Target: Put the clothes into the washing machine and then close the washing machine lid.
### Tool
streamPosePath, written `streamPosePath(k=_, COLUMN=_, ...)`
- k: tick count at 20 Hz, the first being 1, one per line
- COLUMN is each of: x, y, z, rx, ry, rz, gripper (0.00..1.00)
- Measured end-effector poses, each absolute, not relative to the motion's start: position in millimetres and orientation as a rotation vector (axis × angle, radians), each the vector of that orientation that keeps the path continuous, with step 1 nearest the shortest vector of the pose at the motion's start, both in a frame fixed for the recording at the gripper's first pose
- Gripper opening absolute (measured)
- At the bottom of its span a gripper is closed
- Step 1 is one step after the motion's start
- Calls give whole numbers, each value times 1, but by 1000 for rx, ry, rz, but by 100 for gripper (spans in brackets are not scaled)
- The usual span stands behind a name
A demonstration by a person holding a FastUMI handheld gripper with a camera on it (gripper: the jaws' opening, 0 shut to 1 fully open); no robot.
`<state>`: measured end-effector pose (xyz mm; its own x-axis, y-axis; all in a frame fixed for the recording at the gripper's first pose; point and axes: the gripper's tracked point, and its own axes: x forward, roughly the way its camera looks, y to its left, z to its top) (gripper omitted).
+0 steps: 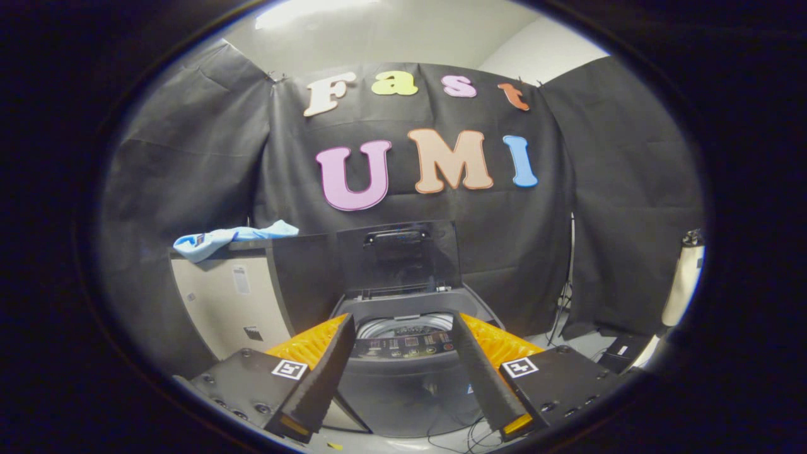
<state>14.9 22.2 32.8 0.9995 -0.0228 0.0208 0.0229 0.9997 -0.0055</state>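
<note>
Gaping: hand-held gripper [403, 372] spread wide, holding nothing.
Ahead: washing machine [403, 353], lid [397, 255] raised.
Clothes: blue garment [217, 239] atop neighbouring cabinet [227, 302].

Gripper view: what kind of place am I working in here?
Likely a staged recording booth, not a home laundry room: black cloth wall, a top-load washing machine with lid up, blue clothes on a cabinet. Gripper open, holding nothing.

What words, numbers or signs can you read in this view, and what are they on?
Washing machine panel: print too small to read.
Cabinet stickers: blurred, unreadable.
Tool markers: square patterns, no words; the tool is open, holding nothing.
</note>
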Motion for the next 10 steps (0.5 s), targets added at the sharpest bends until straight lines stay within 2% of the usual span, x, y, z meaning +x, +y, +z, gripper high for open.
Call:
streamPosePath(k=7, x=50, y=88, z=103, rx=47, ry=15, rz=-25, gripper=97)
streamPosePath(k=10, x=71, y=147, z=144, rx=-27, ry=8, rz=62, gripper=97)
